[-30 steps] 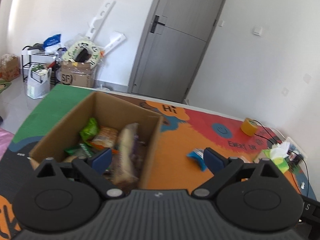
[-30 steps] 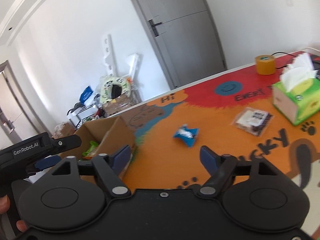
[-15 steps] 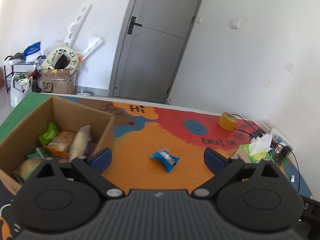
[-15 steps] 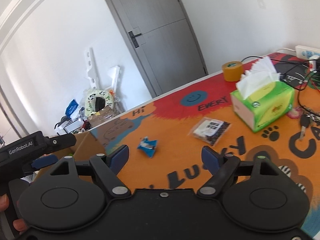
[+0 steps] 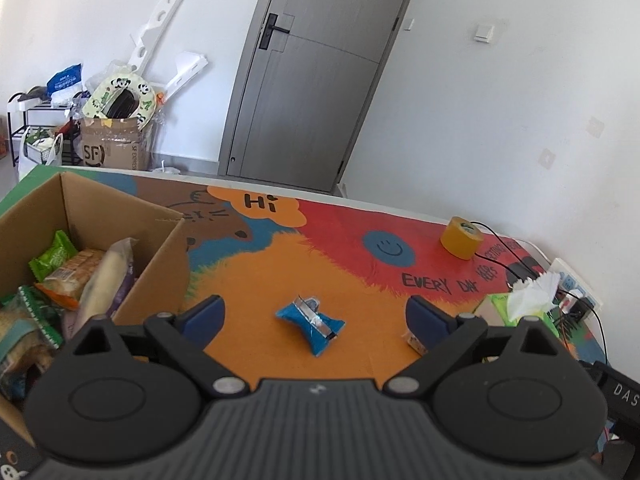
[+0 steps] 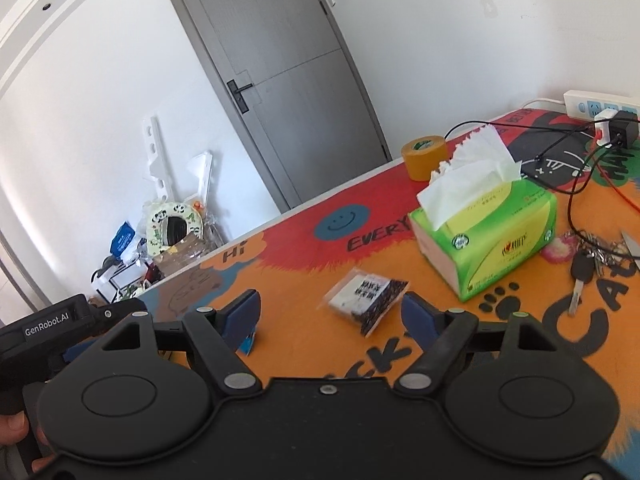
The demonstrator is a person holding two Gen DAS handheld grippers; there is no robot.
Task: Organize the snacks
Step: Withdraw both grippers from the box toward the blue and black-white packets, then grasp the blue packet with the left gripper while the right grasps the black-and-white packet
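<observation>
Left wrist view: the left tongs (image 5: 316,314) stand released above the colourful printed tabletop (image 5: 256,280), framing a small crumpled blue snack packet (image 5: 310,326); an open brown cardboard box (image 5: 120,216) holding snacks sits left.

Right wrist view: the right tongs (image 6: 332,314) stand released, nothing gripped, framing a clear packet of dark snack (image 6: 366,298) beside a green tissue box (image 6: 488,236).

Matt brown cardboard box (image 5: 120,216) holds crinkly glossy plastic wrappers (image 5: 52,258). Beside it on the smooth printed surface (image 5: 256,280), a shiny blue foil packet (image 5: 310,322). The tissue pack (image 6: 496,236) is glossy green plastic with soft white paper.
</observation>
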